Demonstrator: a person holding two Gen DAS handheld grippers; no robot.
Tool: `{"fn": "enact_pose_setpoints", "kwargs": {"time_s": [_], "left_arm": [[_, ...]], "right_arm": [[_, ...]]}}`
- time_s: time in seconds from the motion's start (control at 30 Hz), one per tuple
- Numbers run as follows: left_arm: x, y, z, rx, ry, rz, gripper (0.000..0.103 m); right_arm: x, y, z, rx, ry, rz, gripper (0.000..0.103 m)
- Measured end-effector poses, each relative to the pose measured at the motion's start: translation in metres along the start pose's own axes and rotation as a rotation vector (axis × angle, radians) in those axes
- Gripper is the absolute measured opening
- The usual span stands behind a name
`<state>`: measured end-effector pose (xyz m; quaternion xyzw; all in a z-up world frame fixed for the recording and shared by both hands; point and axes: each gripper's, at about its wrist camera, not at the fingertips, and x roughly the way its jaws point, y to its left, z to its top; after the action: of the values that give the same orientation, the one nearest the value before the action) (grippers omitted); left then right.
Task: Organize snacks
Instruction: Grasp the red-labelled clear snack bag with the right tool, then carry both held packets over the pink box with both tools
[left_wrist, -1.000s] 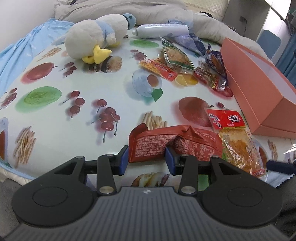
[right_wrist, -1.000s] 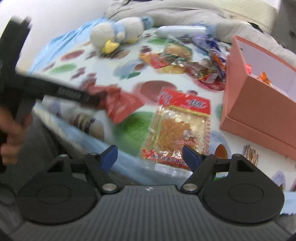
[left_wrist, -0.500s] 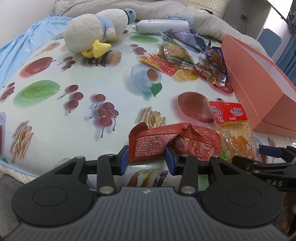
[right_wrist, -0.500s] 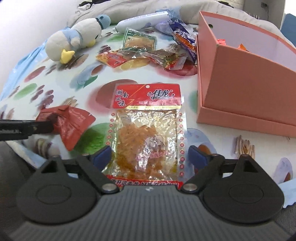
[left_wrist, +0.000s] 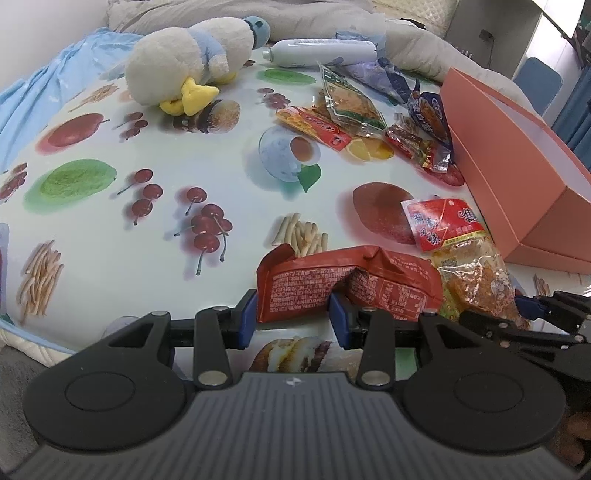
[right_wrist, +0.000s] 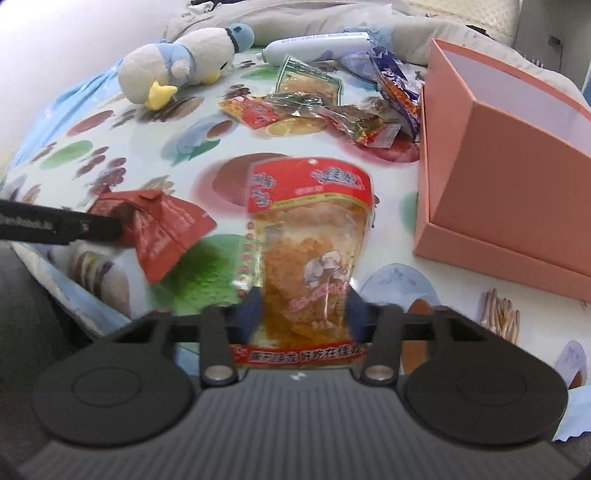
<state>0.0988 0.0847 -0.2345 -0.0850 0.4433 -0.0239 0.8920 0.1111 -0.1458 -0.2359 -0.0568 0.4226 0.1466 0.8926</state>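
Tablecloth (left_wrist: 122, 266) printed with cherries and other fruit spreads under everything we see. On its right side stands the pink box (left_wrist: 517, 177), open at the top, with 1 corner near our right-hand packet. A plush duck (left_wrist: 192, 70) lies at the far left, and a white bottle (left_wrist: 321, 51) rests on its side just beyond it. Between the duck and the box sits a loose pile of snack packets (left_wrist: 354, 110). Nearer to us, the clear packet with the red header (right_wrist: 308, 236) is pinched at its lower end by our right gripper (right_wrist: 304, 314), its 2 fingers closed against the packet's sides. Beside it to the left, the crumpled red packet (left_wrist: 347, 280) is clamped at its near edge by our left gripper (left_wrist: 291, 314), resting close to the table's front edge.
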Motion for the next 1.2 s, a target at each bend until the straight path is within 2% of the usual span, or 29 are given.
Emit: {"fn": "enact_pose_setpoints", "kwargs": {"time_s": [0.1,0.27,0.43,0.53,0.73,1.2], "left_arm": [[-0.001,-0.002,0.000,0.001,-0.005,-0.006,0.046],[-0.006,-0.002,0.000,-0.013,-0.020,-0.015,0.046],[-0.011,0.001,0.000,-0.029,-0.030,0.022,0.046],[-0.014,0.002,-0.001,-0.041,-0.033,0.029,0.046],[-0.024,-0.003,0.000,-0.056,-0.032,0.053,0.046],[-0.055,-0.009,0.009,-0.110,-0.078,0.032,0.046]], "right_arm": [[-0.003,-0.004,0.004,0.036,0.001,0.015,0.027],[-0.012,-0.008,0.006,0.069,-0.005,0.012,0.024],[-0.020,-0.005,0.006,0.041,-0.032,-0.017,0.024],[-0.023,-0.007,0.006,0.074,-0.027,0.006,0.024],[-0.038,-0.005,0.011,0.055,-0.049,0.009,0.024],[-0.071,-0.007,0.031,0.054,-0.093,0.013,0.024]]}}
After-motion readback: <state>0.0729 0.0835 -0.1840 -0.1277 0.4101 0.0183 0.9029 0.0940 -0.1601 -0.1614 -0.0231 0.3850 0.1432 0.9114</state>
